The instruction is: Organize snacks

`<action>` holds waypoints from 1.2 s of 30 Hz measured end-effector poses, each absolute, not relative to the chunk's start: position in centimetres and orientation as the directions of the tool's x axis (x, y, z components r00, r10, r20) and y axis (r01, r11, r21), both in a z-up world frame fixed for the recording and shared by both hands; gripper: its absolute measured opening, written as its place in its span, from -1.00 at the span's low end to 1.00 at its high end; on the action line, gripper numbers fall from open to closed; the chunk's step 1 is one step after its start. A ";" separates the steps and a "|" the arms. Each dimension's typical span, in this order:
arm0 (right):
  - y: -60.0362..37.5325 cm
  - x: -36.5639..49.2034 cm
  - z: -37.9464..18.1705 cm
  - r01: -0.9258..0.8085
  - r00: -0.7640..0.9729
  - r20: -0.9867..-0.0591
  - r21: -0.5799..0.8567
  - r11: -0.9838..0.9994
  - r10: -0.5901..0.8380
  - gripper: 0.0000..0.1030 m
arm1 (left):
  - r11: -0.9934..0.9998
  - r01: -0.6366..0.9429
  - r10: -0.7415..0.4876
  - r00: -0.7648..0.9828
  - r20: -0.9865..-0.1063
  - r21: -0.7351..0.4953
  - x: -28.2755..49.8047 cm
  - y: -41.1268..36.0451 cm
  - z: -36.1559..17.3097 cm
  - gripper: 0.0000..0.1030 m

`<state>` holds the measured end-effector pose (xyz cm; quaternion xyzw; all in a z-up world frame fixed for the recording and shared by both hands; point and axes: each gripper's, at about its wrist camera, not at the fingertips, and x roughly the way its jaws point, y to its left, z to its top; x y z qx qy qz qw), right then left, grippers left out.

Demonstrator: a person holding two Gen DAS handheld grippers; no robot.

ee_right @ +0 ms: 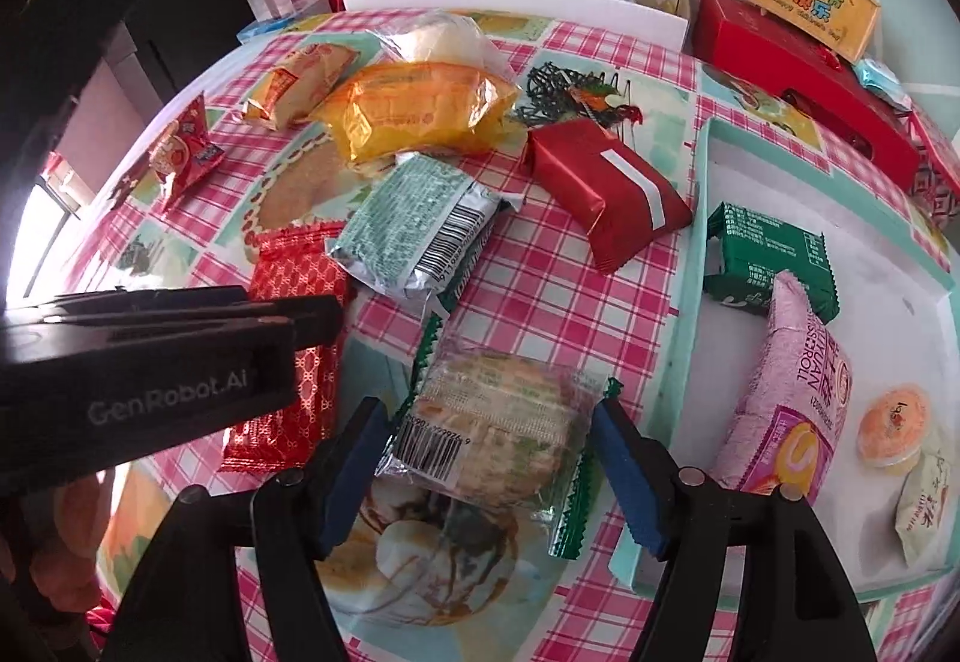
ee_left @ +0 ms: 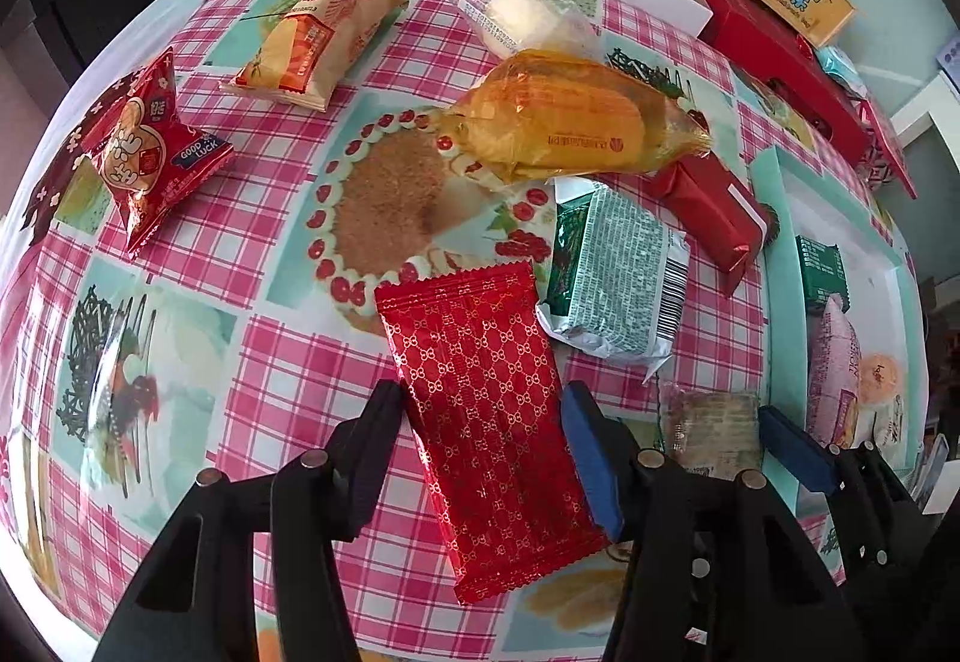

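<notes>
A red gold-patterned packet (ee_left: 486,422) lies on the checked tablecloth, and my left gripper (ee_left: 480,398) is shut on its long sides. Seen from the right wrist, that packet (ee_right: 300,272) is half hidden under the left gripper's black body. My right gripper (ee_right: 489,410) stands open around a clear packet with green ends (ee_right: 498,428), its blue pads (ee_right: 630,476) just off the wrapper. To the right is a teal-rimmed white tray (ee_right: 696,242) holding a green packet (ee_right: 768,260), a pink roll packet (ee_right: 792,386) and a jelly cup (ee_right: 894,422).
Loose snacks lie farther out: a yellow bread bag (ee_left: 576,122), a green-silver packet (ee_left: 618,278), a red foil packet (ee_left: 708,206), a red "Good Luck" bag (ee_left: 150,146), an orange bag (ee_left: 312,44) and a white bun (ee_left: 522,14). Red boxes (ee_right: 804,68) and clutter line the far edge.
</notes>
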<state>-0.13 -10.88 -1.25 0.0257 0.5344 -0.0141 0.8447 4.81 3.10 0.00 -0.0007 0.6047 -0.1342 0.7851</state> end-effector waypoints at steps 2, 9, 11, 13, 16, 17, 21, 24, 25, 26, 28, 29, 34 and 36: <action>-10.9 -0.1 -1.2 0.063 0.434 -0.901 0.038 0.997 0.007 0.44 | 0.965 0.213 -0.204 0.231 -0.951 -0.156 4.8 3.0 0.0 0.12; -11.1 0.2 -1.7 0.096 0.422 -0.907 0.052 0.994 0.007 0.43 | 0.965 0.240 -0.163 0.216 -0.963 -0.109 4.2 2.1 -0.5 0.44; -11.0 0.2 -1.8 0.095 0.422 -0.907 0.050 0.994 0.005 0.43 | 0.965 0.244 -0.147 0.219 -0.965 -0.092 4.2 1.7 -0.9 0.44; -11.1 0.2 -1.8 0.095 0.423 -0.906 0.055 0.994 0.010 0.39 | 0.966 0.248 -0.128 0.226 -0.966 -0.070 3.9 1.1 -1.0 0.44; -11.3 0.1 -1.7 0.101 0.424 -0.906 0.057 0.993 0.008 0.29 | 0.966 0.258 -0.101 0.240 -0.965 -0.037 3.5 0.2 -1.3 0.44; -11.5 0.1 -1.7 0.104 0.424 -0.906 0.060 0.993 0.010 0.27 | 0.965 0.259 -0.090 0.249 -0.964 -0.023 3.4 0.0 -1.4 0.41; -11.5 0.0 -1.6 0.102 0.425 -0.905 0.064 0.993 0.015 0.26 | 0.970 0.242 -0.065 0.273 -0.960 0.004 3.4 -0.2 -1.3 0.17; -11.5 0.0 -1.6 0.104 0.425 -0.905 0.068 0.992 0.018 0.25 | 0.975 0.224 -0.065 0.281 -0.958 -0.001 3.6 -0.1 -1.3 0.09; -11.6 0.0 -1.5 0.104 0.426 -0.904 0.071 0.992 0.020 0.24 | 0.976 0.220 -0.066 0.284 -0.957 -0.002 3.5 -0.1 -1.2 0.06; -11.6 0.0 -1.5 0.104 0.427 -0.904 0.073 0.992 0.022 0.24 | 0.976 0.216 -0.068 0.286 -0.956 -0.004 3.5 -0.2 -1.2 0.03; -11.7 -0.1 -1.4 0.105 0.428 -0.903 0.081 0.991 0.028 0.24 | 0.978 0.209 -0.072 0.290 -0.954 -0.010 3.6 -0.1 -1.1 0.01; -11.7 -0.1 -1.4 0.106 0.429 -0.903 0.084 0.991 0.031 0.23 | 0.979 0.205 -0.076 0.291 -0.954 -0.015 3.6 -0.1 -1.1 -0.01; -11.8 -0.2 -1.1 0.109 0.438 -0.899 0.088 0.990 0.032 0.23 | 0.981 0.188 -0.103 0.306 -0.946 -0.046 3.7 0.8 -0.4 -0.04; -11.9 -0.3 -0.7 0.112 0.448 -0.893 0.093 0.989 0.033 0.23 | 0.981 0.182 -0.121 0.313 -0.942 -0.066 3.8 1.1 0.1 -0.05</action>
